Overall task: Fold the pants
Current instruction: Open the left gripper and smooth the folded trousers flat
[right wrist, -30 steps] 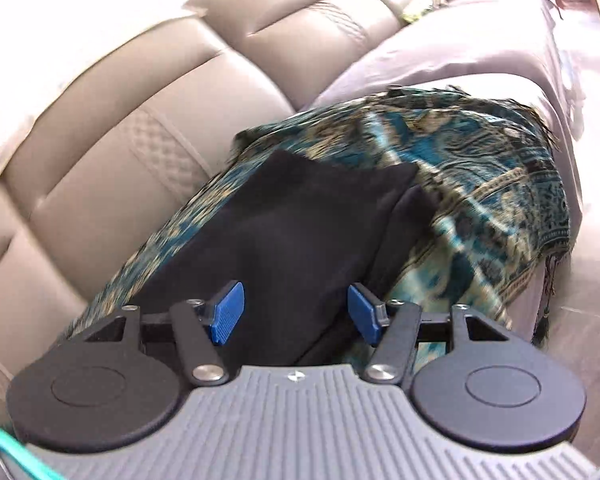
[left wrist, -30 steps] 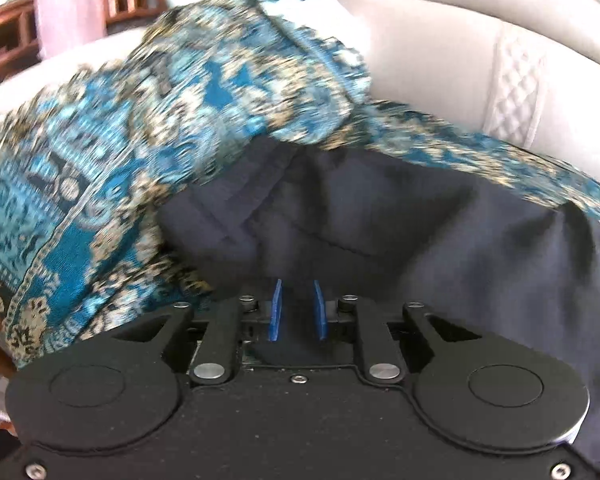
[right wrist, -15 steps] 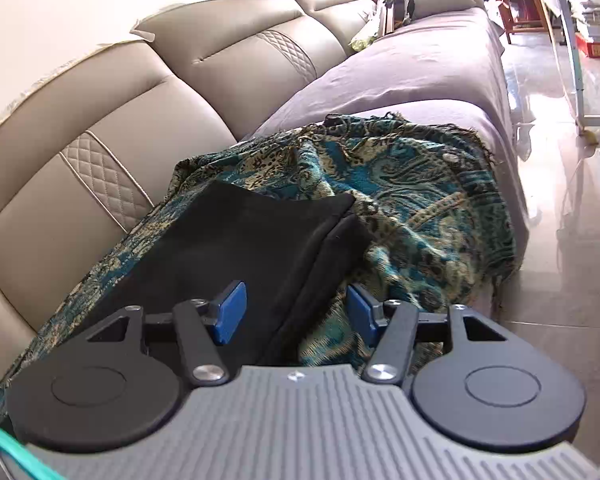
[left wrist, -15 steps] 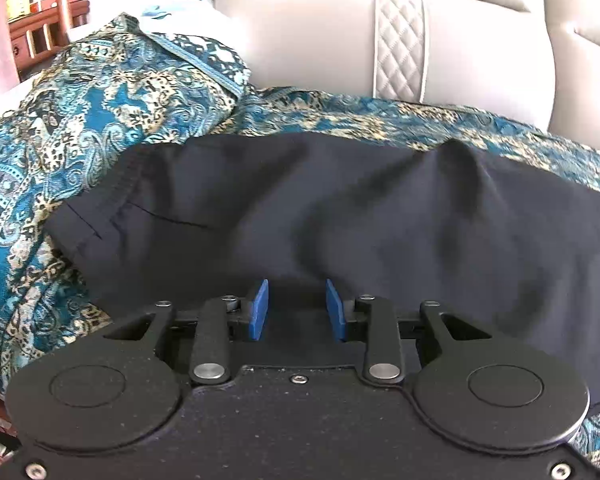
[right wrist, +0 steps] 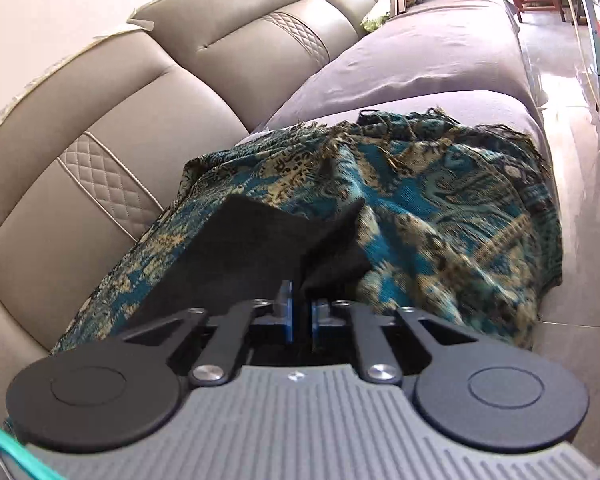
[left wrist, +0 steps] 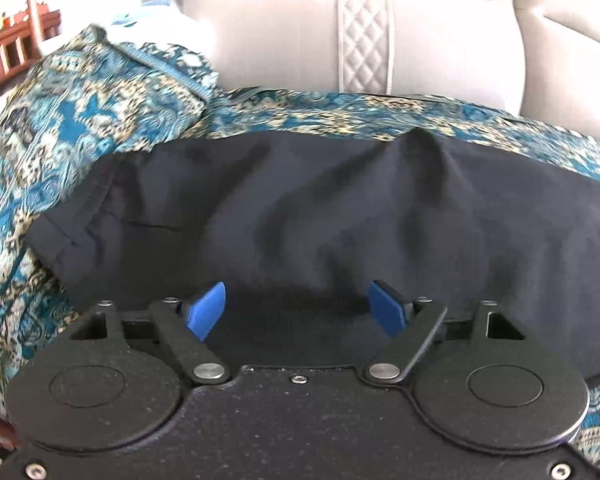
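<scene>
The right gripper [right wrist: 300,316], wide a moment earlier, had pinched shut on a lifted edge of the dark fabric pants [right wrist: 236,252] while the left gripper [left wrist: 300,310] had spread wide, releasing them onto the teal paisley throw [right wrist: 452,216] covering the beige leather sofa [right wrist: 140,92], so the next fold looked ready.

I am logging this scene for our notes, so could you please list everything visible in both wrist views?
Pants: one, black, spread on the throw along the seat; one end lifted in the right wrist view.
Throw: one, teal and beige paisley with a fringe, draped over the sofa seat under the pants.
Sofa: one, beige leather back with quilted strips, grey seat cover.
Wooden furniture: brown, in the far background past the sofa's end; count unclear.
Floor: glossy pale tile, beside the sofa.
Left gripper: black, blue pads, open above the pants.
Right gripper: black, blue pads, shut on the pants' edge.
</scene>
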Demonstrator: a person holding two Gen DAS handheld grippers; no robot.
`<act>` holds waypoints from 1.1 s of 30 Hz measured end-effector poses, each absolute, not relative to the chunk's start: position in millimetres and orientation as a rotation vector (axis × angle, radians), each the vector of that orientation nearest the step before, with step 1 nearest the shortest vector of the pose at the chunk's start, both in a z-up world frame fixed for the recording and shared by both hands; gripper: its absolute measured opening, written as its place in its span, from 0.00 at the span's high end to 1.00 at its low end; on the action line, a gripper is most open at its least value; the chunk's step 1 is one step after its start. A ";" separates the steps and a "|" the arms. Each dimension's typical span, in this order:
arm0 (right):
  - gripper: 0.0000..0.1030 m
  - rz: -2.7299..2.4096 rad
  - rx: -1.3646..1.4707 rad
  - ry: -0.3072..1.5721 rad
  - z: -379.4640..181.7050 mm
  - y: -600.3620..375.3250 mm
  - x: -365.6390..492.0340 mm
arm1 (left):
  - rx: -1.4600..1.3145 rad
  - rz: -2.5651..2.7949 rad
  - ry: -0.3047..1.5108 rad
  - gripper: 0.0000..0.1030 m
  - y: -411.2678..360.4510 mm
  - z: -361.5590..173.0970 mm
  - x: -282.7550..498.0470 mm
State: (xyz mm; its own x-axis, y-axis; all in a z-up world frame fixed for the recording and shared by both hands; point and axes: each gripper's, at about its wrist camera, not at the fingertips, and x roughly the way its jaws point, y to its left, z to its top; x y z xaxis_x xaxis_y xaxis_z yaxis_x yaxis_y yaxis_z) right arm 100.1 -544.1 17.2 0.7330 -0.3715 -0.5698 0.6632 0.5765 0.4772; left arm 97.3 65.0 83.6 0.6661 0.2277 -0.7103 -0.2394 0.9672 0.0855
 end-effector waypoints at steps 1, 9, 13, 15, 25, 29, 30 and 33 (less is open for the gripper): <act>0.87 -0.622 0.714 0.437 22.1 -542.3 103.2 | -0.010 0.249 0.805 0.24 60.1 85.1 98.5; 0.90 -0.280 0.254 0.466 91.2 -405.1 156.7 | -0.067 0.146 0.819 0.18 38.4 91.1 103.2; 0.90 0.084 -0.080 0.482 92.4 -254.4 161.7 | -0.131 0.168 0.793 0.19 66.3 95.0 86.6; 0.90 0.281 -0.196 0.500 77.6 -183.9 147.5 | -0.155 0.160 0.795 0.22 85.1 99.1 75.3; 0.50 0.622 -0.422 0.518 24.3 -73.2 69.1 | -0.222 0.039 0.761 0.26 123.1 109.6 38.3; 0.34 0.629 -0.408 0.491 36.5 -90.8 59.0 | -0.242 -0.048 0.744 0.26 106.5 111.8 43.9; 0.32 0.603 -0.403 0.478 39.8 -97.1 56.9 | -0.247 -0.066 0.739 0.26 101.9 111.8 45.4; 0.31 0.577 -0.435 0.486 38.7 -99.0 60.2 | -0.267 -0.078 0.727 0.37 90.7 110.9 50.9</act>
